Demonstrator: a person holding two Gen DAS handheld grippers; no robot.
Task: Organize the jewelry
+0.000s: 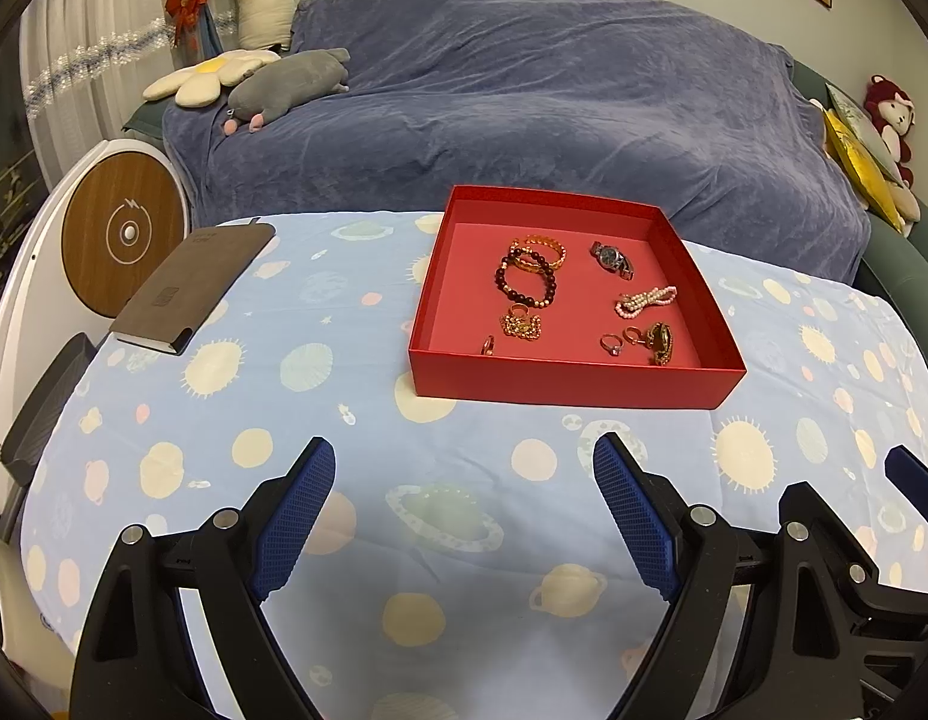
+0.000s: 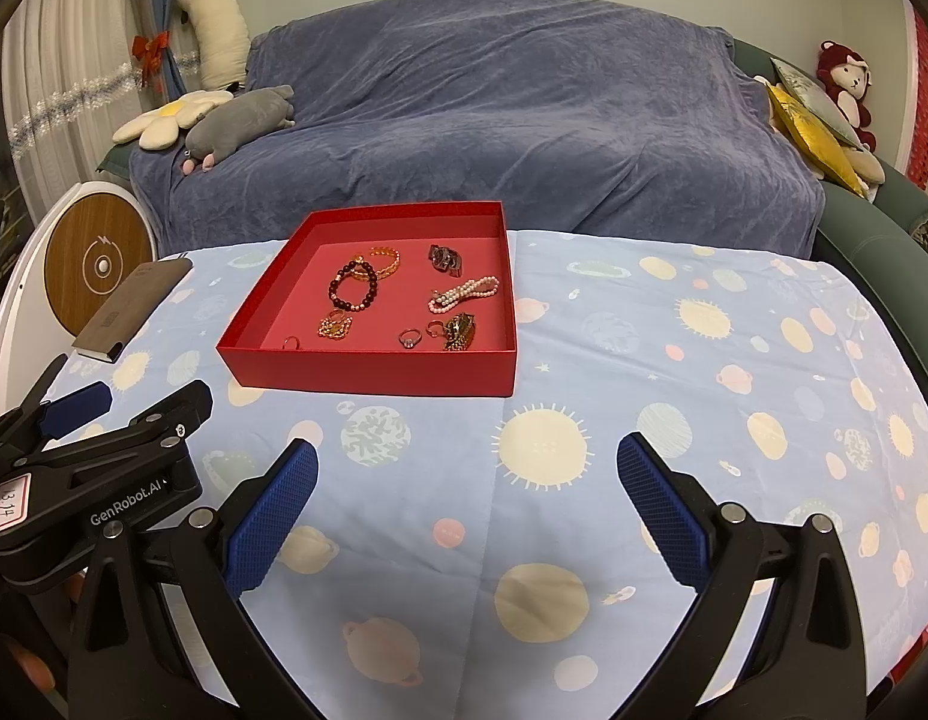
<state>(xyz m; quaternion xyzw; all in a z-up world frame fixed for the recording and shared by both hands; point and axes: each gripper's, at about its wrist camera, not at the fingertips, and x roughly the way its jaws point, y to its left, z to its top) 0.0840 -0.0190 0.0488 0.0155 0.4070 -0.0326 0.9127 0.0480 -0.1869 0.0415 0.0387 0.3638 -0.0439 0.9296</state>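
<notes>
We are holding both tools gaping and empty over the table (image 1: 368,396), the red tray (image 1: 574,387) of jewelry lying ahead, right of the left tool (image 1: 464,456) and left of the right tool (image 2: 466,453).

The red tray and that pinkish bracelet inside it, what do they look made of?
The red tray looks like matte cardboard: thin straight walls, crisp folded corners, no shine. The pinkish bracelet seems a doubled strand of small pearl-like beads with a soft gloss; real pearl or plastic, I cannot tell.
</notes>
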